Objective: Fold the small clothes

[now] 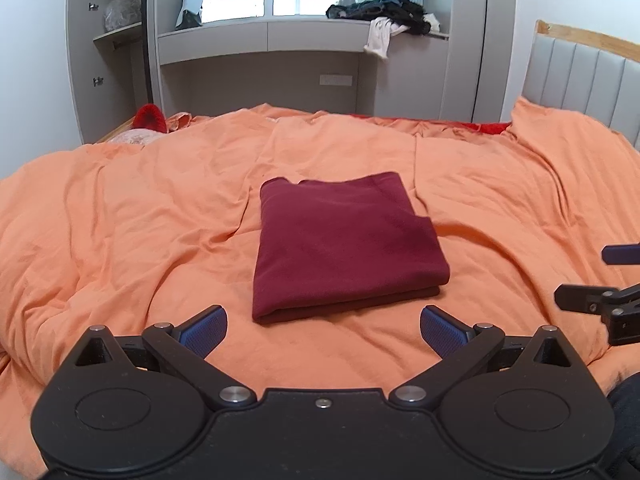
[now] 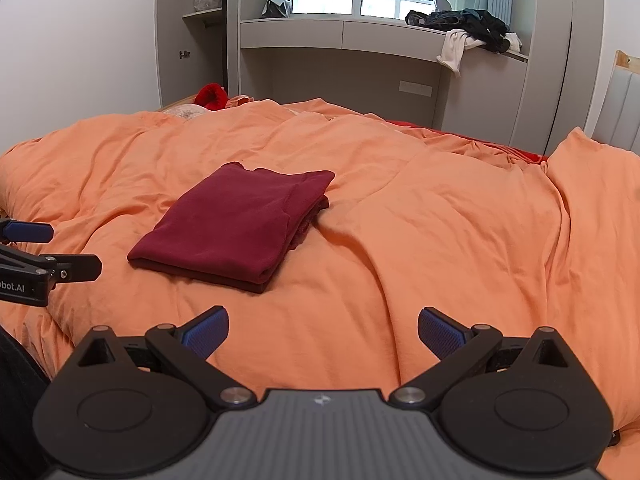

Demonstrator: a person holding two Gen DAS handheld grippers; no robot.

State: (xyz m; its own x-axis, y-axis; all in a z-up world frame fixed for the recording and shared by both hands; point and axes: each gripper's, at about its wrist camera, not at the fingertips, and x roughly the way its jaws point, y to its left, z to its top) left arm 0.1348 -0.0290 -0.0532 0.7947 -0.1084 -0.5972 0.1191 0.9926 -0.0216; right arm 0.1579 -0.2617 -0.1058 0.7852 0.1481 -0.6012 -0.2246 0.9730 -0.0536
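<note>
A dark red garment (image 1: 344, 240) lies folded into a neat rectangle on the orange duvet (image 1: 120, 220). My left gripper (image 1: 323, 330) hovers just in front of its near edge, open, nothing between the blue pads. In the right wrist view the same folded garment (image 2: 236, 224) sits ahead and to the left. My right gripper (image 2: 323, 330) is open over bare duvet (image 2: 440, 220), to the right of the garment. Each gripper's fingers show at the edge of the other's view: the right one (image 1: 600, 280) and the left one (image 2: 40, 252).
A grey padded headboard (image 1: 580, 84) stands at the right. Behind the bed are grey cabinets (image 1: 112, 60) and a window ledge with a pile of dark and white clothes (image 1: 388, 16). A red item (image 1: 150, 118) lies at the bed's far left corner.
</note>
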